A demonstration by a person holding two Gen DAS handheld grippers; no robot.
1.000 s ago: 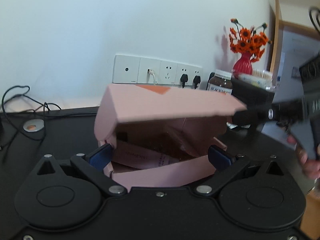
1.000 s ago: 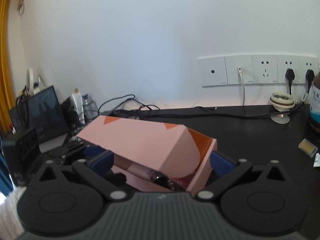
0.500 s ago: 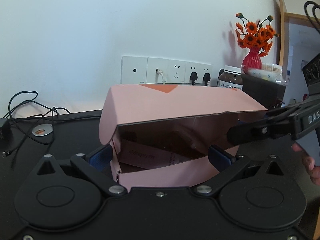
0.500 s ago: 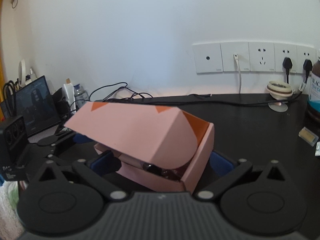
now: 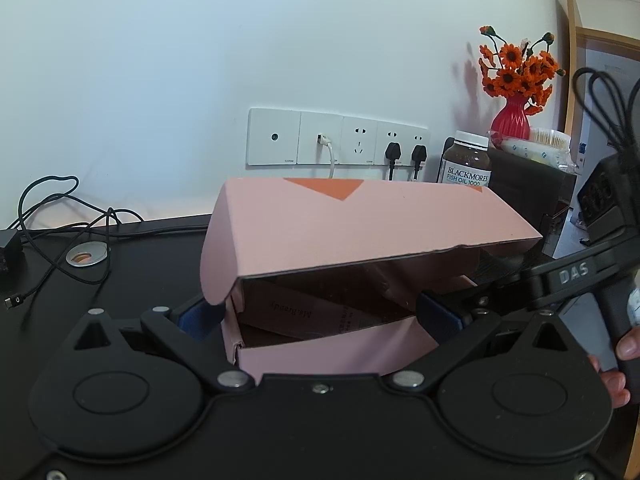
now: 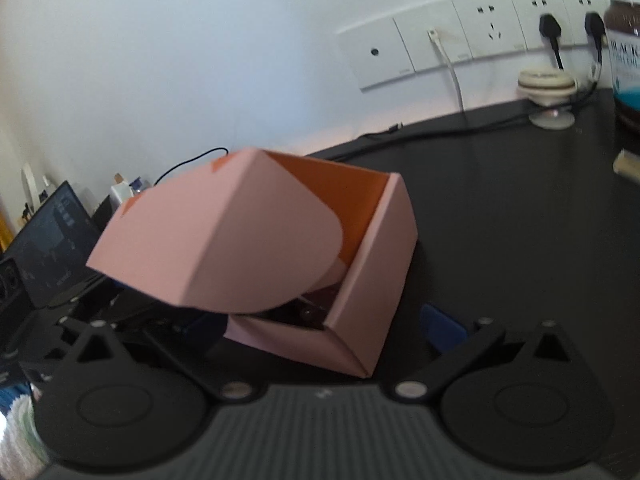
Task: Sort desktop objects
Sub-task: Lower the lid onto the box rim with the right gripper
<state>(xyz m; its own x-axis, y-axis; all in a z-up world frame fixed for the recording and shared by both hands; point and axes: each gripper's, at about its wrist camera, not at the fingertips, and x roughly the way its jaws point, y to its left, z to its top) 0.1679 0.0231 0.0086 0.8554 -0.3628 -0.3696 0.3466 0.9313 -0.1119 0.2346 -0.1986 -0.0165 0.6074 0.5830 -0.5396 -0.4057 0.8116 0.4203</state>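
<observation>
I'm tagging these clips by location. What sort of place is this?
Probably a home or office desk against a wall: a row of wall sockets with plugged-in cables, a fish oil bottle, a red vase of orange flowers, and a pink box on the dark desktop.

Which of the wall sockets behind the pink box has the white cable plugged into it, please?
The second wall socket from the left in the left wrist view: a white cable hangs from it, while the two rightmost sockets hold black plugs.
</observation>
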